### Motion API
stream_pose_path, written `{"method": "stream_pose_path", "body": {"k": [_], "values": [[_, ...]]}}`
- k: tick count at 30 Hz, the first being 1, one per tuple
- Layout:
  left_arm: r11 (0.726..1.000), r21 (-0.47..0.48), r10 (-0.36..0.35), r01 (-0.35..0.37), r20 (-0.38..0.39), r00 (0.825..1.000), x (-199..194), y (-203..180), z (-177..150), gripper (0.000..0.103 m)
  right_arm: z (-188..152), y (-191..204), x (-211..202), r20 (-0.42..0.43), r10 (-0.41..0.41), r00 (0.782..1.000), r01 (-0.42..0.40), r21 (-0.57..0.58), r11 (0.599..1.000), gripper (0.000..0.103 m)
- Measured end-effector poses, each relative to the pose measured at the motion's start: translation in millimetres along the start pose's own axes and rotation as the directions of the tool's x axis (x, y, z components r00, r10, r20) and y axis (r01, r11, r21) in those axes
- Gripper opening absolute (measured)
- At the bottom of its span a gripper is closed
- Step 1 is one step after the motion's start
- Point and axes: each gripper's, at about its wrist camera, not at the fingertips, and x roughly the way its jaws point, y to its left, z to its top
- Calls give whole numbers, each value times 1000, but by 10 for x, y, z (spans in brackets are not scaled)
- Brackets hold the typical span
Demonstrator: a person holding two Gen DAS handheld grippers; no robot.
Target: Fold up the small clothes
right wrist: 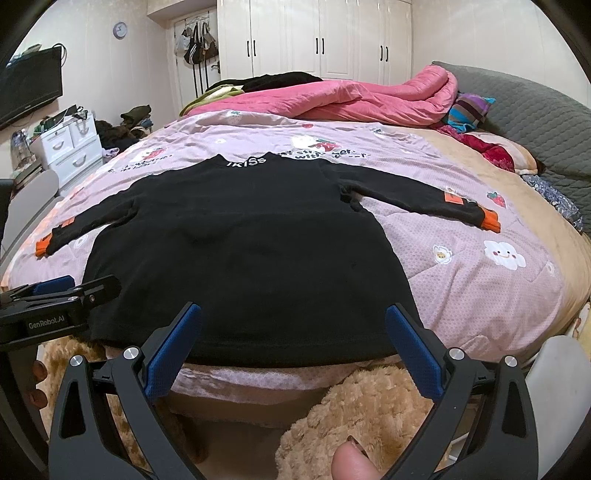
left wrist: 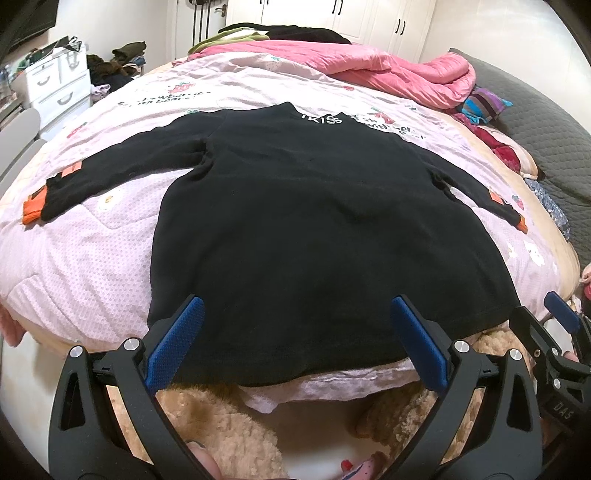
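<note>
lying flat on the pink quilt [right wrist: 461,266], the black sweater [right wrist: 251,258] has both sleeves spread wide, orange cuffs at the ends, its hem at the near edge of the bed. the left gripper [left wrist: 295,343] hovers at the hem's left part, blue pads [left wrist: 177,343] spread apart, gripping nothing. the right gripper [right wrist: 291,350] is likewise released over the hem's right part.

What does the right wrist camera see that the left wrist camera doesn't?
Only the right wrist view shows the wall clock, the TV and the bags hanging on the door. Only the left wrist view shows a pink patterned thing at the bottom edge; I can't tell what it is. Both show the black top spread flat on the quilt, the pink blanket, and the open left gripper and right gripper.
</note>
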Motion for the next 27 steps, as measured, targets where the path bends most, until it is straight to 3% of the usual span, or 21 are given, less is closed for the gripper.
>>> {"method": "stream_pose_path", "body": {"k": [11, 27], "values": [[1000, -4, -7, 7, 12, 1000, 63, 7, 157, 95, 208, -25, 64, 17, -1, 1000, 1, 16, 1000, 99], [999, -29, -36, 38, 57, 998, 187, -48, 670, 95, 741, -120, 224, 60, -33, 998, 28, 74, 997, 99]]}}
